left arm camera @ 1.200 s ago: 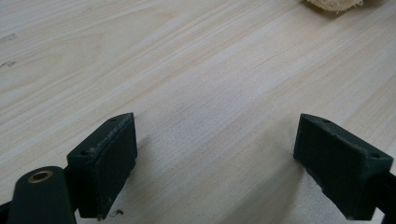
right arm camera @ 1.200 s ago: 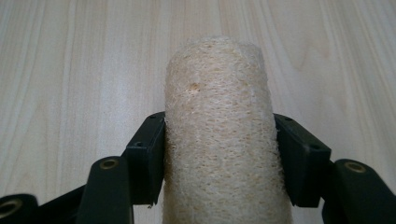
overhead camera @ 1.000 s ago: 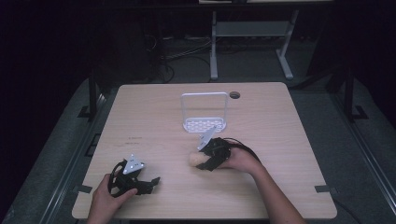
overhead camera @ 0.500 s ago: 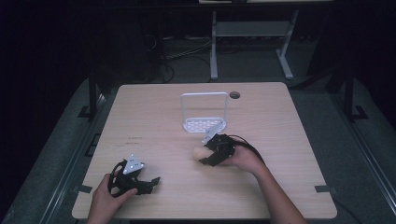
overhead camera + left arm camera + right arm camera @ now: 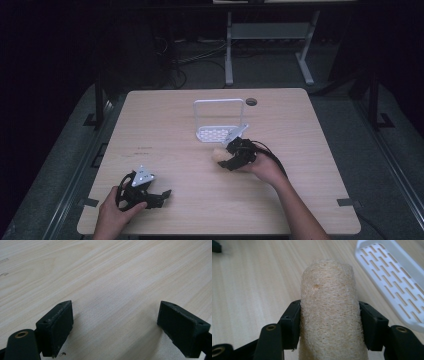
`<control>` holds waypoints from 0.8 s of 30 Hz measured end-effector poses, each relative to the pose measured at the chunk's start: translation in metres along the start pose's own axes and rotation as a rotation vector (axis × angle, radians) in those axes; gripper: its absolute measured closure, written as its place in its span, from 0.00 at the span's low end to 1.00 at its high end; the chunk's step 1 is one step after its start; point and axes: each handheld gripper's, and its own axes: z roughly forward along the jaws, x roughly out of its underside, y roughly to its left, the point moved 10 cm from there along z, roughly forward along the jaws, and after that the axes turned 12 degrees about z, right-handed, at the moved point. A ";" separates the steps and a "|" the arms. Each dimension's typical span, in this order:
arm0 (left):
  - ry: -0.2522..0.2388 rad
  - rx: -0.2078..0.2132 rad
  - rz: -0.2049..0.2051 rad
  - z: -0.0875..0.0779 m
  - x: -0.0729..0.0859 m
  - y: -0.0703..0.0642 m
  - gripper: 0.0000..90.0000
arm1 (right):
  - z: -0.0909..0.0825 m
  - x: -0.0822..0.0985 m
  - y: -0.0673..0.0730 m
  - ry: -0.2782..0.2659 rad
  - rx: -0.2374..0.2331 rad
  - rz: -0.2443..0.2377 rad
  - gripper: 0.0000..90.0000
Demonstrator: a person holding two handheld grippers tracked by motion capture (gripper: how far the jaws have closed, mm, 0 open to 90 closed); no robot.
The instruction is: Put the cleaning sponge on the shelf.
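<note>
The right gripper (image 5: 227, 159) is clamped on a tan loofah sponge (image 5: 219, 154), both pads pressed against its sides in the right gripper view (image 5: 329, 315) (the fibres bulge slightly above the pads (image 5: 292, 322)). It sits near the middle of the table (image 5: 165, 120), just in front of a white rack (image 5: 220, 117) with a slotted base and an upright frame. The gap between sponge and rack base is narrow, and the rack's slotted base lies close on the right in the right gripper view (image 5: 392, 282). To the left of the sponge the wood is bare and wide, well clear of the table's edges.

The left gripper (image 5: 159, 196) rests near the front left corner, close to the front edge, its jaws spread wide over bare wood with nothing between them (image 5: 115, 325).

Against a second ago, the right gripper and sponge have shifted slightly toward the rack; the left gripper has stayed where it was.
</note>
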 end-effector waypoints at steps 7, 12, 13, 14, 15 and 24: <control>0.000 0.000 0.000 0.000 0.000 0.000 0.14 | -0.002 -0.002 -0.016 -0.019 0.064 0.068 0.45; 0.000 0.000 0.000 0.000 0.000 0.000 0.14 | -0.002 -0.003 -0.026 -0.046 0.091 0.114 0.45; 0.000 0.000 0.000 0.000 0.000 0.000 0.14 | -0.002 -0.003 -0.028 -0.048 0.096 0.121 0.45; 0.000 0.000 0.000 0.000 0.000 0.000 0.14 | -0.002 -0.004 -0.030 -0.053 0.100 0.129 0.45; 0.000 0.000 0.000 0.000 0.000 0.000 0.14 | -0.002 -0.005 -0.031 -0.060 0.103 0.138 0.45; 0.000 0.000 0.000 0.000 0.000 0.000 0.14 | 0.000 -0.012 -0.047 -0.108 0.133 0.177 0.45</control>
